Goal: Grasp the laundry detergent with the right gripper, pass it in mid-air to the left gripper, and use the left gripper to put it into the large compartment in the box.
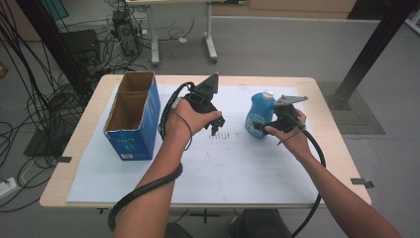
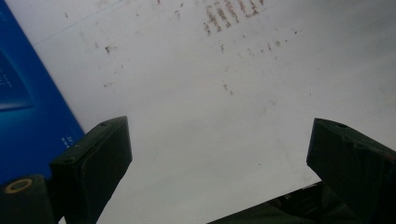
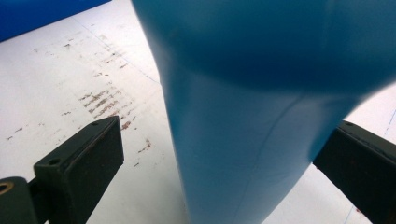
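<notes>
Grey floor and tangled cables ring a light wooden table [image 1: 74, 144] topped with a white sheet [image 1: 237, 173], scuffed with brownish marks near its middle. Over on the left of the sheet stands a blue cardboard box [image 1: 133, 126], top open, two compartments showing bare brown card inside. Now the left hand [image 1: 185, 121] comes in, holding the left gripper [image 1: 216, 128] above the middle of the sheet, just right of the box, tips angled downward. From the left gripper view its jaws stand wide apart with nothing between them, only the stained sheet below and a slice of the blue box at the left edge. Across on the right, the right hand [image 1: 289, 136] carries the right gripper [image 1: 257, 125] up against a blue bottle [image 1: 260, 113] with a white cap, standing upright on the sheet toward the right side, well apart from the box. In the right gripper view the bottle [image 3: 261, 116] sits between the jaws; the left jaw is clearly off it with sheet showing in the gap, and the right jaw is at the bottle's edge, contact I cannot confirm. So those jaws are spread around the bottle, not clamped.
</notes>
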